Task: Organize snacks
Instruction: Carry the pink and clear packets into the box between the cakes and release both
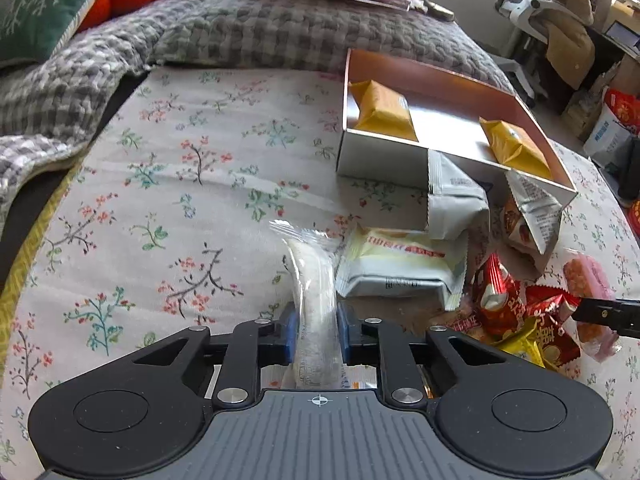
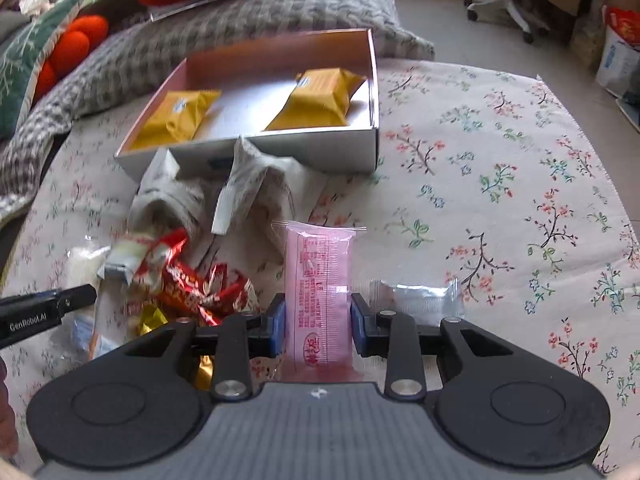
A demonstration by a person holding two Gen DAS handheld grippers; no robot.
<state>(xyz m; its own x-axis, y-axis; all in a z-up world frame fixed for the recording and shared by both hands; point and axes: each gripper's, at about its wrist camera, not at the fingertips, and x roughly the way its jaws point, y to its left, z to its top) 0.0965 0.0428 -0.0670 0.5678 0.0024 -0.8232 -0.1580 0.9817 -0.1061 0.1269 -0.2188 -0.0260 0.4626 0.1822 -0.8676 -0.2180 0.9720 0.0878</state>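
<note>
Both fingers are clamped: left gripper [image 1: 317,334] on a clear-wrapped white snack bar [image 1: 314,300], right gripper [image 2: 319,326] on a pink plastic snack packet [image 2: 320,292]. Best lift straight up, w/o snagging the pile, then into the open cardboard box [image 2: 320,148] beside the 2 yellow packs.

Both wrist views look steeply down, close over the floral cloth [image 1: 168,184], sharing the open box [image 2: 280,148].

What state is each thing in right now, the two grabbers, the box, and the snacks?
Left gripper: shut on the clear packet.
Right gripper: shut on the pink packet.
Box: open, no lid on it, two yellow packets lying inside, apart.
Snack pile: loose on the floral cloth, outside the box.
</note>
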